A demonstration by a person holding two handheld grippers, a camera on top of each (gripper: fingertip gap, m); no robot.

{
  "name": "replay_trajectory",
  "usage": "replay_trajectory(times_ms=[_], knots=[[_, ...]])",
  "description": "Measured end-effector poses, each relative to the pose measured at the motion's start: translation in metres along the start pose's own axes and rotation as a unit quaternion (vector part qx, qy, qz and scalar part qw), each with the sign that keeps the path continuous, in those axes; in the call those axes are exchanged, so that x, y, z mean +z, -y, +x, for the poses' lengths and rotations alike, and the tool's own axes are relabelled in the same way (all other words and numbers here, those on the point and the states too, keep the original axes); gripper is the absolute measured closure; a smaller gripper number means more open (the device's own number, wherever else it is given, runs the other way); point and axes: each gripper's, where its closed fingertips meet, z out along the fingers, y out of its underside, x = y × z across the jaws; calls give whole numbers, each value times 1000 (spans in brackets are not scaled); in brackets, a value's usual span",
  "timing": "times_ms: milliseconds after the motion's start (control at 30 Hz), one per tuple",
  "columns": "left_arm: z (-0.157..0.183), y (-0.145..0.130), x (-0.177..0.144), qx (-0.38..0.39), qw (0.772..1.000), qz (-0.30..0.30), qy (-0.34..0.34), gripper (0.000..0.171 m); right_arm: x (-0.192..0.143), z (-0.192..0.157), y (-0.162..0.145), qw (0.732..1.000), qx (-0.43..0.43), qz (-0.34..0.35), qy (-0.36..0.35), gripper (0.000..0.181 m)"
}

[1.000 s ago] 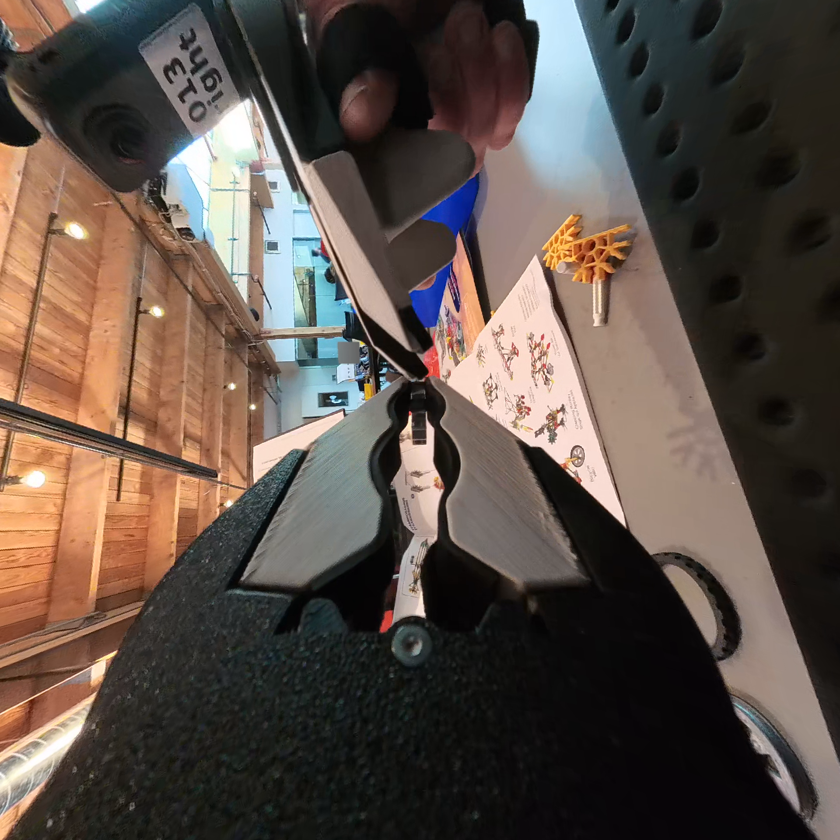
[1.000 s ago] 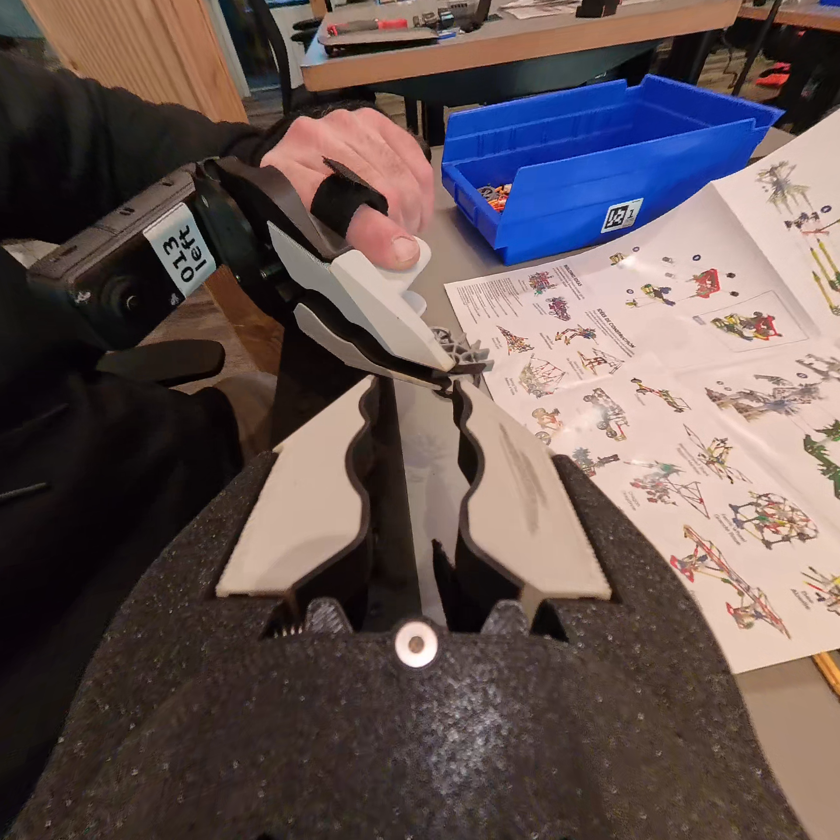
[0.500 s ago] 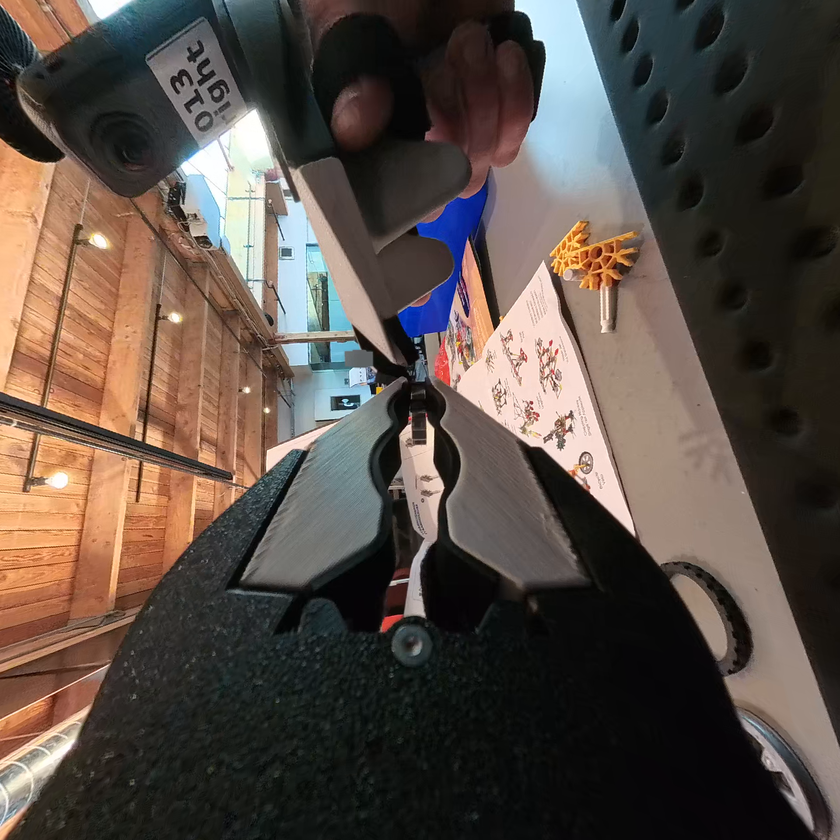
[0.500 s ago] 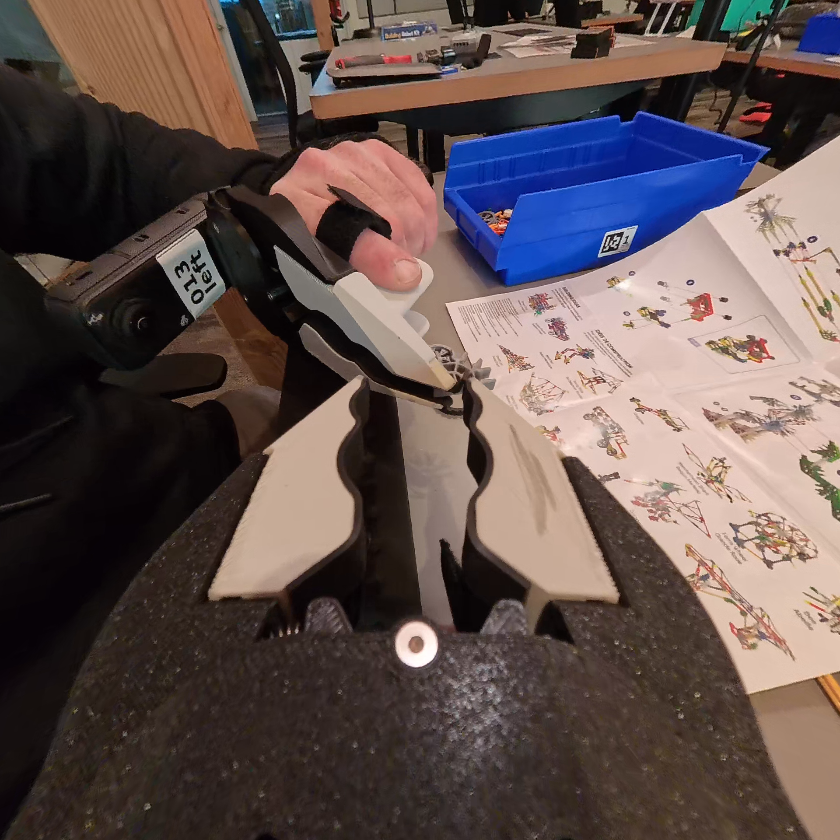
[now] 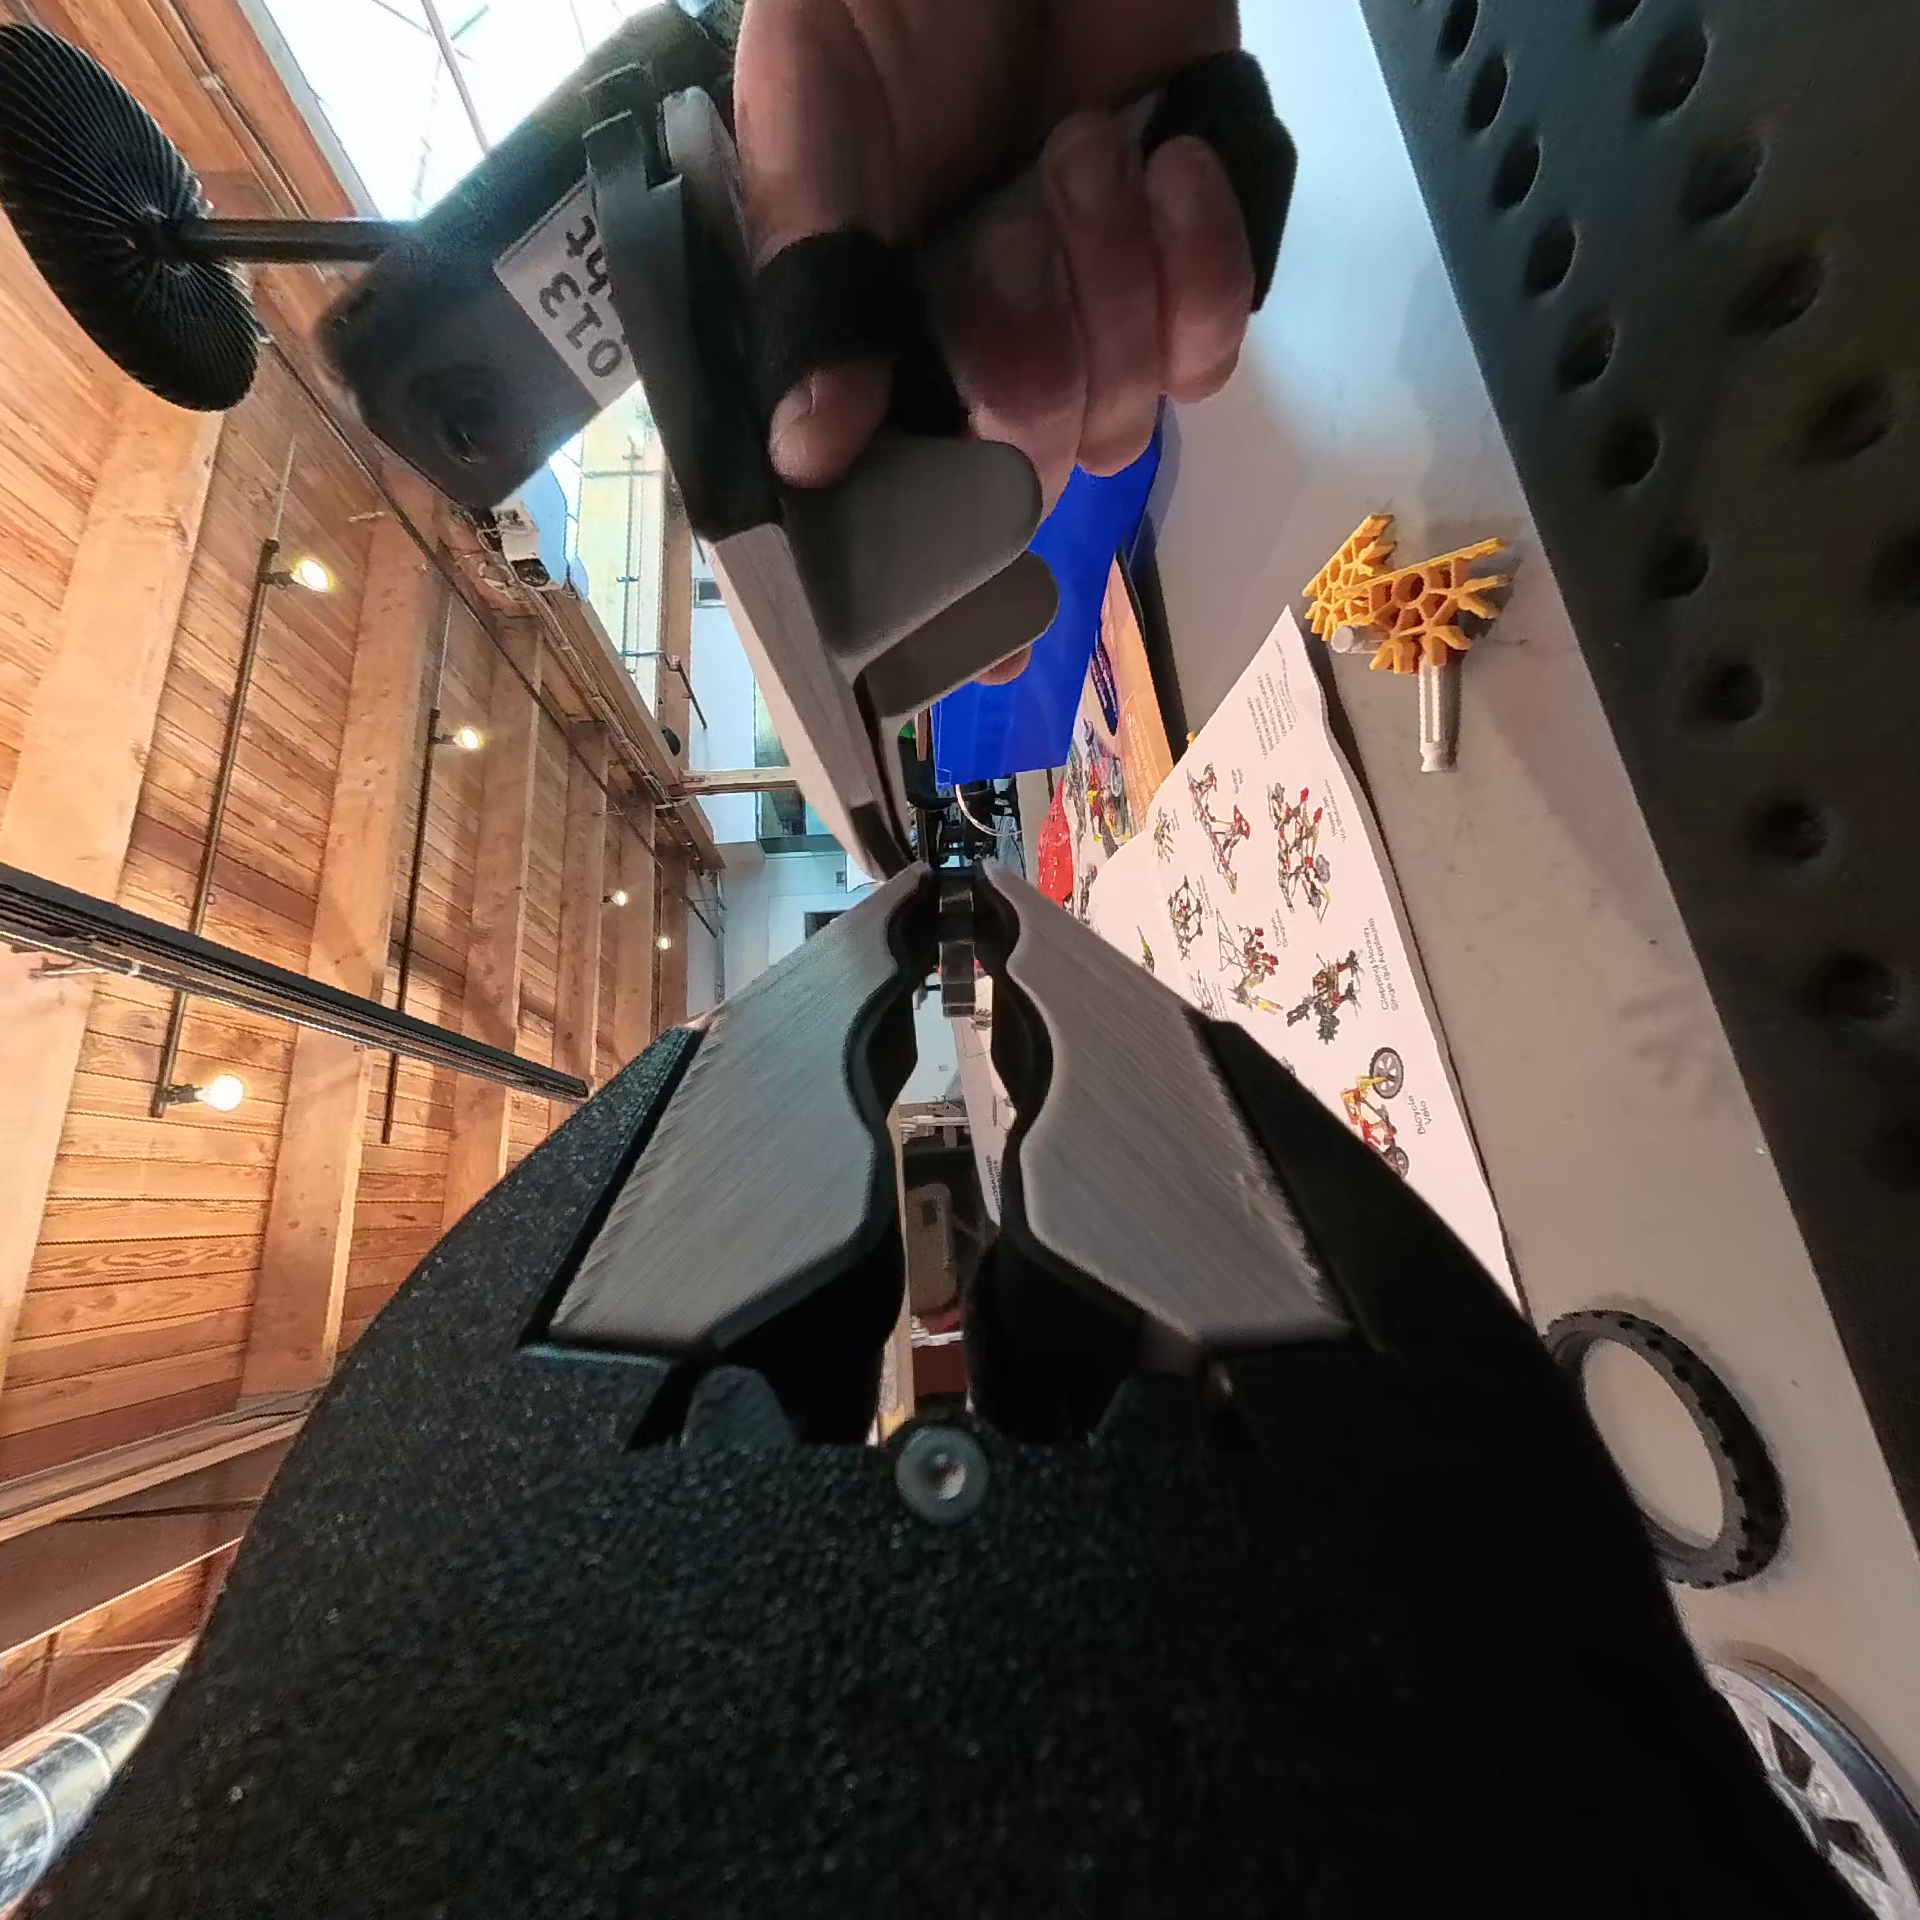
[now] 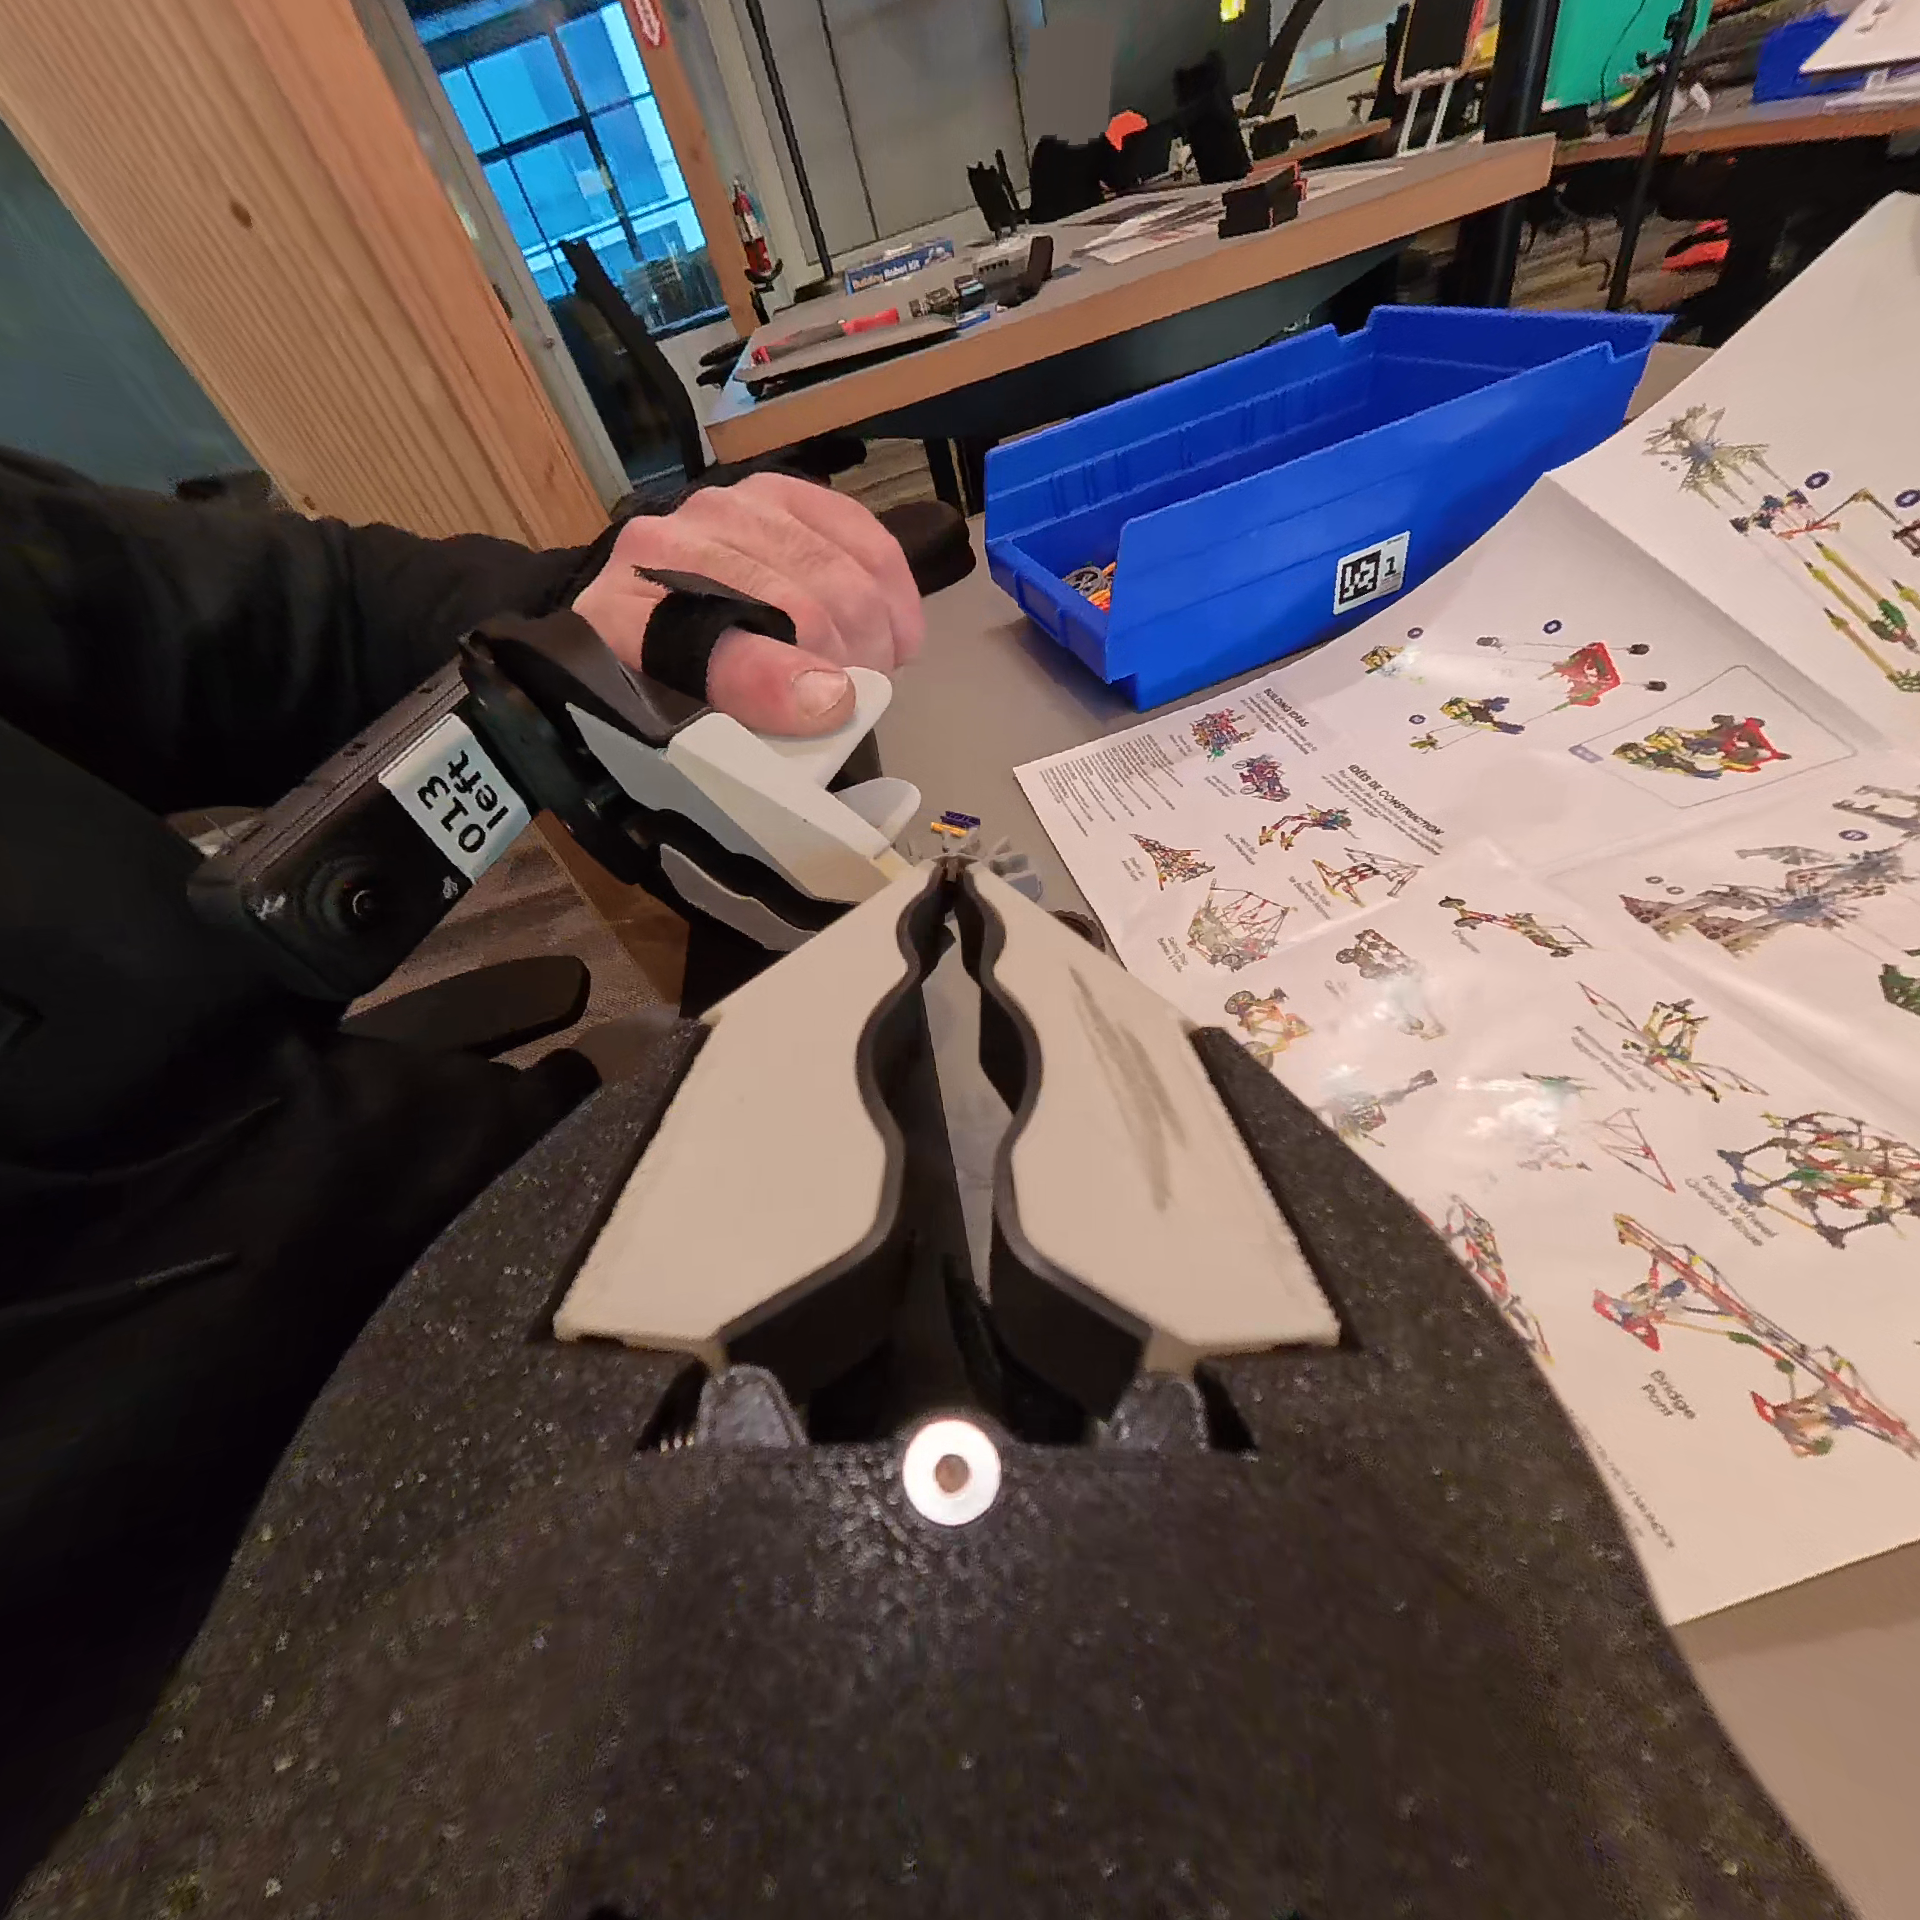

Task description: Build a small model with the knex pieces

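My left gripper (image 5: 951, 885) is shut on a small grey snowflake-shaped connector (image 5: 956, 956), seen edge-on between its tips. It is held in the air beside the grey table (image 5: 1558, 987). My right gripper (image 6: 951, 883) has its tips closed on the near edge of the same connector (image 6: 982, 847). In the right wrist view the left gripper (image 6: 883, 871) comes in from the left, held by a hand (image 6: 769, 592). In the left wrist view the right gripper (image 5: 896, 847) comes down from above, tip to tip with mine.
A printed instruction sheet (image 6: 1558, 935) covers the table to the right, with a blue bin (image 6: 1299, 520) of parts behind it. Yellow connectors on a grey rod (image 5: 1403, 613), a black tyre ring (image 5: 1662, 1455) and a black perforated panel (image 5: 1714, 416) lie near the left gripper.
My right gripper was open around the left gripper's tips and has closed onto the connector. Both grippers have lifted a little; the left stays shut on the connector.
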Motion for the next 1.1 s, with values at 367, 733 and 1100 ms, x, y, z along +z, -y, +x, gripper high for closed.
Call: replay_trajectory(times_ms=[367,733,1100], knots=[[-6,-6,1,-2,1000,-15,18,166,-2,6,-4,999,34,-17,-2,181],[-8,-7,3,-5,999,-21,24,166,-5,2,6,999,43,-9,2,181],[-4,-7,5,14,999,-28,14,166,-1,-1,5,999,16,-26,-23,181]])
